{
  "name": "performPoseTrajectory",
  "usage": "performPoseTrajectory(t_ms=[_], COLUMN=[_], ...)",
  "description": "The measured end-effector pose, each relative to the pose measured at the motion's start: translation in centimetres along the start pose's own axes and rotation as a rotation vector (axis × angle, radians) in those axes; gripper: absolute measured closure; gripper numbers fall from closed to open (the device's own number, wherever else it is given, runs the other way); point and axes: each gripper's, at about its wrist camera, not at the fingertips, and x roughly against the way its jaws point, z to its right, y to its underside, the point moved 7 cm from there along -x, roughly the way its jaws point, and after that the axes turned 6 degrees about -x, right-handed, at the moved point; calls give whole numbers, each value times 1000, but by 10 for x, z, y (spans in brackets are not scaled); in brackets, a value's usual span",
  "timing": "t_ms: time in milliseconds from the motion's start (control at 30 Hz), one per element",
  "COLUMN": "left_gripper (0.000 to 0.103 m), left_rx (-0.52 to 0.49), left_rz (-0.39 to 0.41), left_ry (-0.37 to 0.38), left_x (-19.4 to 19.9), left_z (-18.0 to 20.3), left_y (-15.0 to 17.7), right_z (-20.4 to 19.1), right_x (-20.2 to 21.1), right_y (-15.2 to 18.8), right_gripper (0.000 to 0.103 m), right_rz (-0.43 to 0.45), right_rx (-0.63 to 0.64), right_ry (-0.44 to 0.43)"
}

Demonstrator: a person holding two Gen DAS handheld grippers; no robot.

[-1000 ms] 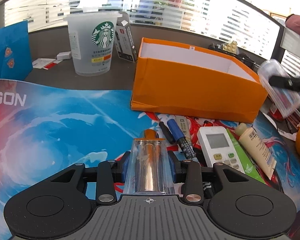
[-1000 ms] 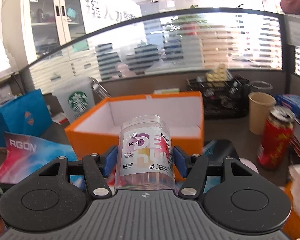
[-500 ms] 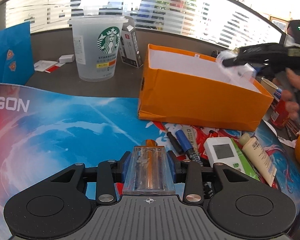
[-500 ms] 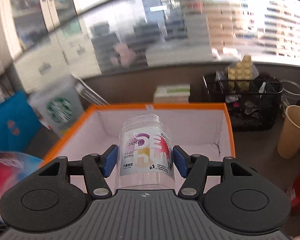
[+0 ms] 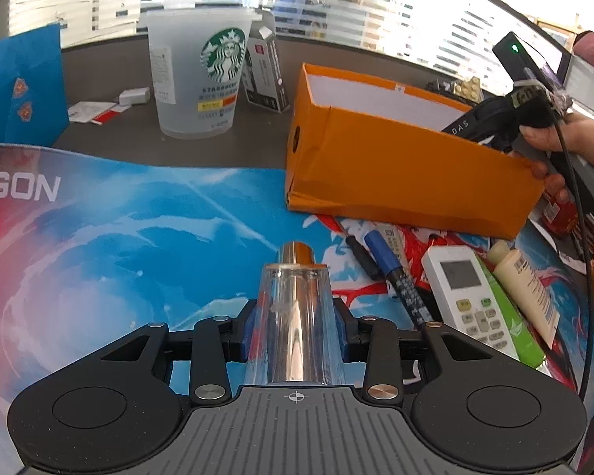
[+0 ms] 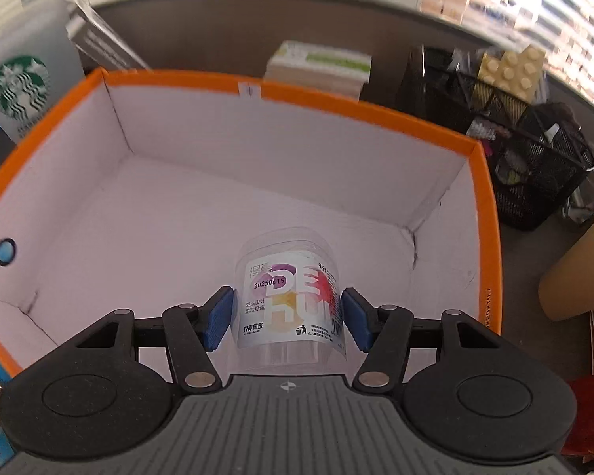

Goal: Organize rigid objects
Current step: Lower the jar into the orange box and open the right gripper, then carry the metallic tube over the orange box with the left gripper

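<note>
At the lower centre of the right wrist view, the right tool [image 6: 286, 316] hangs over the orange box [image 6: 483, 213], its pads slightly apart from the clear jar [image 6: 287, 301]. The left tool [image 5: 295, 326] clamps a clear tube [image 5: 295, 328] above the mat [image 5: 118, 229].

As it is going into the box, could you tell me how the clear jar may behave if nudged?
The jar looks like thin clear plastic and seems nearly empty, so it is probably light and easily shifted. Its round wall suggests it would roll if tipped over. The smooth floor of the box would likely let it slide.
</note>
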Motion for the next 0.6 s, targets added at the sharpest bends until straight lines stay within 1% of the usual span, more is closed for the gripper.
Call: performPoseTrajectory(t_ms=[33,100,167,233,300,333,400,467,533,600], left_gripper=[68,68,68,68,68,68,68,68,68,68], left_rx=[-4,-14,-34,-44,-54,-53,-43,-30,-9,15], left_rz=[-12,-34,-36,-33,-24,-19,-14,-7,-5,-2], left_ry=[2,6,1,5,10,8,14,23,40,68], left_x=[-2,-6,-7,-7,-8,-8,-8,-7,-5,-4], left_z=[0,2,4,6,9,9,9,9,8,8], left_y=[2,7,8,8,8,9,8,7,5,2], right_z=[0,1,0,-2,-5,-5,-7,-7,-7,-7], right_x=[-2,-2,2,10,24,35,58,86,110,132], right_y=[0,-1,-2,-3,-6,-8,-10,-6,5,24], right_gripper=[46,37,29,25,19,13,11,10,10,7], right_rz=[-16,-21,-15,10,72,118,199,271,311,337], right_rx=[7,8,16,10,15,20,21,-6,-26,-29], right_ry=[9,23,5,-12,-18,-8,-10,-62,-135,-196])
